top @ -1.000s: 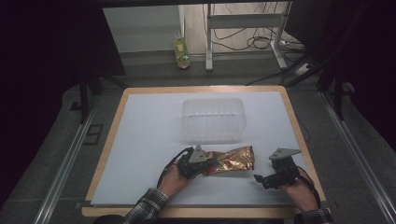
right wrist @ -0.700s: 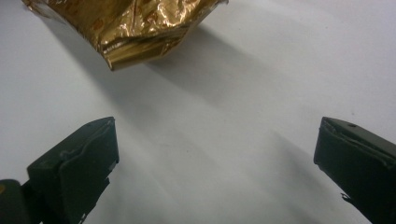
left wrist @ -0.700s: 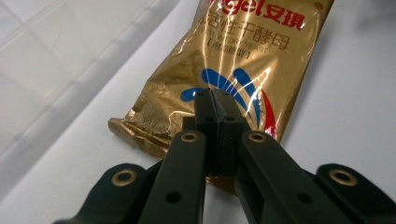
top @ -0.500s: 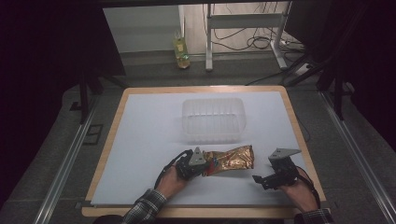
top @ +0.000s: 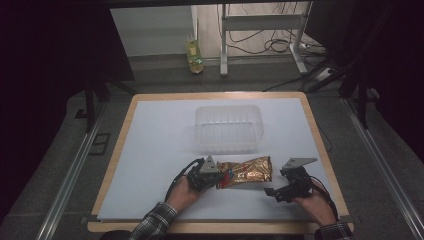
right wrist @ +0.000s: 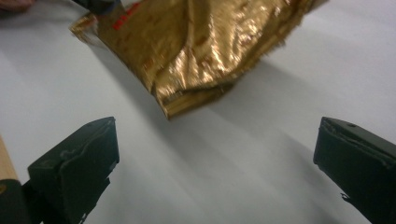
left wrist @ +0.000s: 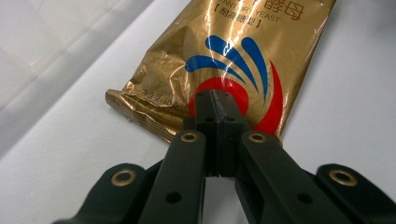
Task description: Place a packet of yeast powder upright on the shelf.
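High view: crinkled gold foil packet (top: 245,171)

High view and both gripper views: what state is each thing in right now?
Gold packet: sealed at the near end, crinkled, far end lifted off the white mat.
Left claw: shut on the gold packet's edge.
Right claw: open, nothing between its jaws, short of the packet.
Clear plastic tub: upright, lidless, empty.
Yellow bottle: upright on the floor beyond the table.
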`<state>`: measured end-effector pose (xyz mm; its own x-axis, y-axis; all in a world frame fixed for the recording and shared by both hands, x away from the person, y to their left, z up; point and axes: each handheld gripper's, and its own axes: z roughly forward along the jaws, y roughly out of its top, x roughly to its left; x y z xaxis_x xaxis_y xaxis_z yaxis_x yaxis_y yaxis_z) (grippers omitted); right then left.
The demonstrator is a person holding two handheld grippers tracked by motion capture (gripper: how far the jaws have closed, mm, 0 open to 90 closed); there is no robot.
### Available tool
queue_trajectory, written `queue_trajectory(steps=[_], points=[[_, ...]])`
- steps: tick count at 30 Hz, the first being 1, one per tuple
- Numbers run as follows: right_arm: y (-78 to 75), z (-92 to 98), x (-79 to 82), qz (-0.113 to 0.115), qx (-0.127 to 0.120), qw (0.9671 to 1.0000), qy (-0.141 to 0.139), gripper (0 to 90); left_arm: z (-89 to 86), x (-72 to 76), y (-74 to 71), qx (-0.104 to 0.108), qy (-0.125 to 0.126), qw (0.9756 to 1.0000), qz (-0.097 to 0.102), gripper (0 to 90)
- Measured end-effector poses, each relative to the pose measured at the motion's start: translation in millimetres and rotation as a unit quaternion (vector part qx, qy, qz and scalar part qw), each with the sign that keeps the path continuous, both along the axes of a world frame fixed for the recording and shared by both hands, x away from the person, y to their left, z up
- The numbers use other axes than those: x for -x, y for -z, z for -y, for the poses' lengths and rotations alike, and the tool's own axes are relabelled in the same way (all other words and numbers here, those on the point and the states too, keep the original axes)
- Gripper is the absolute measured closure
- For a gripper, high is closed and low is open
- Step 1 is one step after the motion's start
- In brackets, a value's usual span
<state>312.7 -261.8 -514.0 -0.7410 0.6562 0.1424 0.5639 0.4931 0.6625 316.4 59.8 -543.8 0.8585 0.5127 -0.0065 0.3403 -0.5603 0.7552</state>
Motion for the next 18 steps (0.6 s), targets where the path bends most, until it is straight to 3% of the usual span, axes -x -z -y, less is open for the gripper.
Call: queue_trajectory(steps=[7,9,18], points=[[0.2,-9.9,-7.3,-0.015,-0.016,0.9996,-0.017,0.7,0.4,0.3,0.4,0.005,-0.002,1.0,-0.001,89.8],[0.5,-11.5,-8.7,-0.016,-0.02,0.9995,-0.019,0.9,-0.5,-0.3,-0.3,-0.003,0.002,1.0,0.0,89.9],[2.7,-25.4,-23.7,-0.048,-0.05,0.9972,-0.03,2.3,-0.7,-0.5,-0.2,-0.002,0.002,1.0,-0.001,89.9]])
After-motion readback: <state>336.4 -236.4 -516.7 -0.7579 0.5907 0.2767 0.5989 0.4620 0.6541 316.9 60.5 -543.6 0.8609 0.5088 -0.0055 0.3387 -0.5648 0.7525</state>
